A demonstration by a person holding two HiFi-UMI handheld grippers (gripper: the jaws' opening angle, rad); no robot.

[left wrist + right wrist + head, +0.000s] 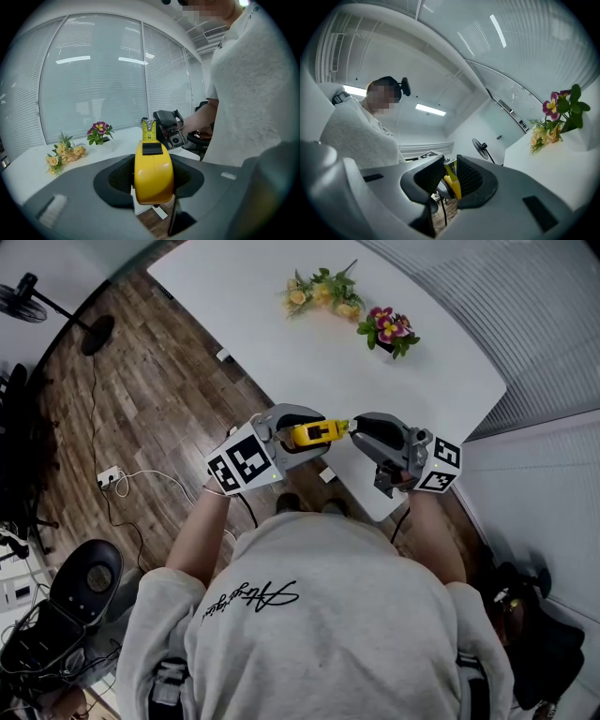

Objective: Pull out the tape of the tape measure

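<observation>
The left gripper's (309, 435) jaws clamped the tape measure (153, 173) over the tabletop (272, 343) edge. It looked hard, smooth and weighty. The right gripper's (355, 430) jaws pinched the thin, springy tape (453, 184) at its tip, likely the best hold.

A white table (281, 352) carries yellow flowers (323, 292) and, near them, purple flowers (388, 331), both toward its far end. On the wood floor (159, 409) to its left stand a fan (21, 304), a power strip (109, 478) with a white cable, and a black stool (86, 579). Blinds (93, 79) cover the windows
</observation>
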